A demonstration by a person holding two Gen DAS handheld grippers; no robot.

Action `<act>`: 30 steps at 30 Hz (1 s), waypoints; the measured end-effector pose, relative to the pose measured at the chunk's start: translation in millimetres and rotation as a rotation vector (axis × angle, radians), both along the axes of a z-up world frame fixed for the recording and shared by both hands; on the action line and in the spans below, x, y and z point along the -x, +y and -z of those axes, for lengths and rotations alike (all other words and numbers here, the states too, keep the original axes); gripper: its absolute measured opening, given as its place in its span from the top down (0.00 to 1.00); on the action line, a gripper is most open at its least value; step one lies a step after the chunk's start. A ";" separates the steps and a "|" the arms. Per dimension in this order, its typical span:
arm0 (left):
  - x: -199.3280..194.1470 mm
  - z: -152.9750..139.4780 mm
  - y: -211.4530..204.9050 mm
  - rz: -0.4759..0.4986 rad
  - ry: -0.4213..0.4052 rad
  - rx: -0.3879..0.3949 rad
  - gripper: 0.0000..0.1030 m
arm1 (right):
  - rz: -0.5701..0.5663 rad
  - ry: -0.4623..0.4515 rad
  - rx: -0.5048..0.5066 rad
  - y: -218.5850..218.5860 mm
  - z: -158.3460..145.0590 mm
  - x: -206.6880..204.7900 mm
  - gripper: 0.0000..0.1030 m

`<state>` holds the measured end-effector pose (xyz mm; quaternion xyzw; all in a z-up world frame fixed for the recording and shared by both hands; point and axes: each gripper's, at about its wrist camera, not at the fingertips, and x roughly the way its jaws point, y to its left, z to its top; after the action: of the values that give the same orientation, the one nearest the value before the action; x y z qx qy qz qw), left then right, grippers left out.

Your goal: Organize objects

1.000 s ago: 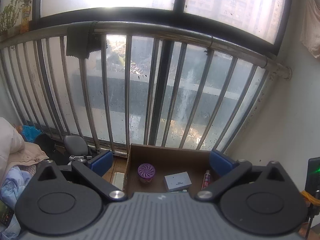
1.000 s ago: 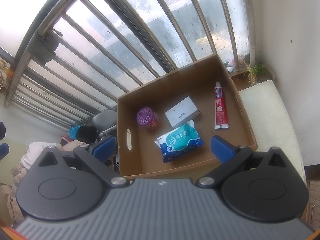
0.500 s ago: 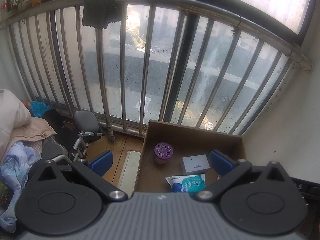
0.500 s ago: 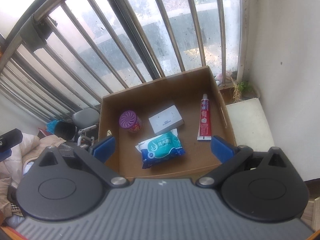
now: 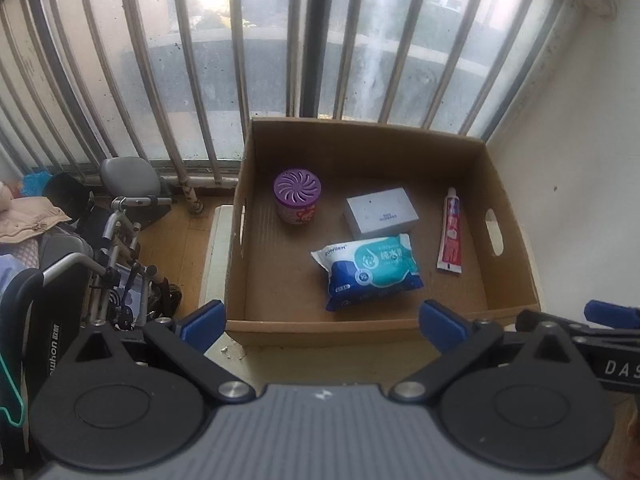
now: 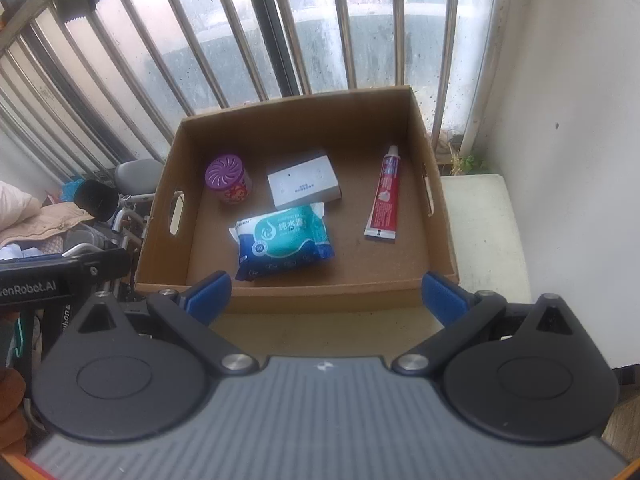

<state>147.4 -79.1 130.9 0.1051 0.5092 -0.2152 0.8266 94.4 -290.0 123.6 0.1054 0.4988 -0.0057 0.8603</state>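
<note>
An open cardboard box sits on a pale surface by the window bars. Inside lie a purple-lidded air freshener jar, a white carton, a blue-and-teal wet wipes pack and a red toothpaste tube. My left gripper hovers open over the box's near wall, nothing between its blue pads. My right gripper is likewise open above the near wall, holding nothing.
Metal window bars rise just behind the box. A white wall closes the right side. A folded pushchair and grey seat crowd the floor on the left, with piled clothes beyond.
Both cameras have tilted down and come closer to the box; the left view now shows all its contents instead of mostly window. Both grippers stay open.
</note>
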 end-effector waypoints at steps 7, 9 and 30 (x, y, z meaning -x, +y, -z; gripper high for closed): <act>0.4 36.9 -17.8 0.041 0.051 -0.081 0.00 | -0.027 0.034 0.013 -2.2 40.3 -13.9 0.01; -3.0 44.2 -18.1 0.030 0.068 -0.087 0.00 | -0.032 0.044 0.006 -3.2 47.4 -17.4 0.01; -21.9 66.6 -24.1 0.016 0.105 -0.138 0.00 | -0.063 0.098 -0.032 2.7 70.0 -43.8 0.01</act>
<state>169.3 -103.2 64.3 0.1546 0.5647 -0.1914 0.7877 138.1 -287.3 53.6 0.1030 0.5436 0.0245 0.8327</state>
